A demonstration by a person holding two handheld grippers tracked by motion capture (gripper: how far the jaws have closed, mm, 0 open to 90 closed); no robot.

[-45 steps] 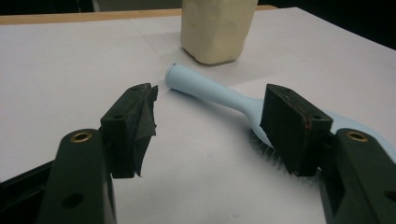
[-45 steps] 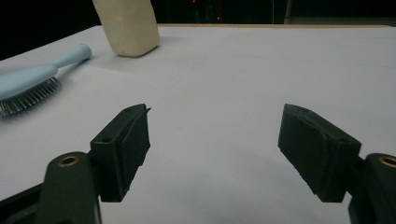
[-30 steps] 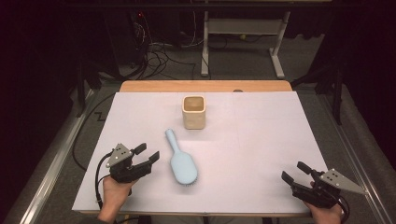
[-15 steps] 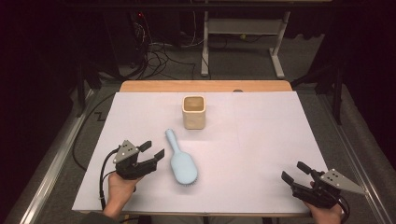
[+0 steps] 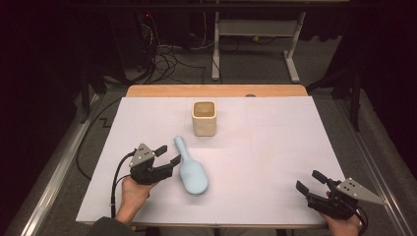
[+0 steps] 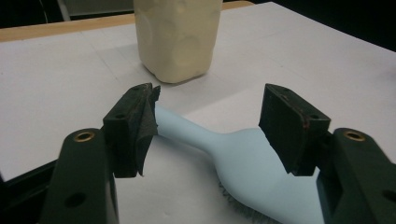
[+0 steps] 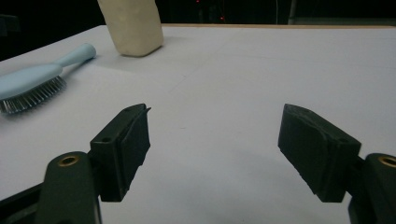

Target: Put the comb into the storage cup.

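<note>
While the left gripper (image 5: 167, 155) hovers with jaws wide apart astride the pale blue hairbrush (image 5: 191, 169) lying bristles-down before the cream cup (image 5: 204, 118), grasping looks underway, needing the jaws lowered and closed on its handle; the right gripper (image 5: 311, 181) rests open, empty

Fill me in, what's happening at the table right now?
A person holds a claw in each hand over a white-covered table. The left claw is open and sits right beside the handle of a light blue hairbrush, which lies bristles down; in the left gripper view the handle runs between the open jaws, not yet gripped. A cream cup stands upright beyond the brush. The right claw is open near the table's near right corner, holding nothing.
</note>
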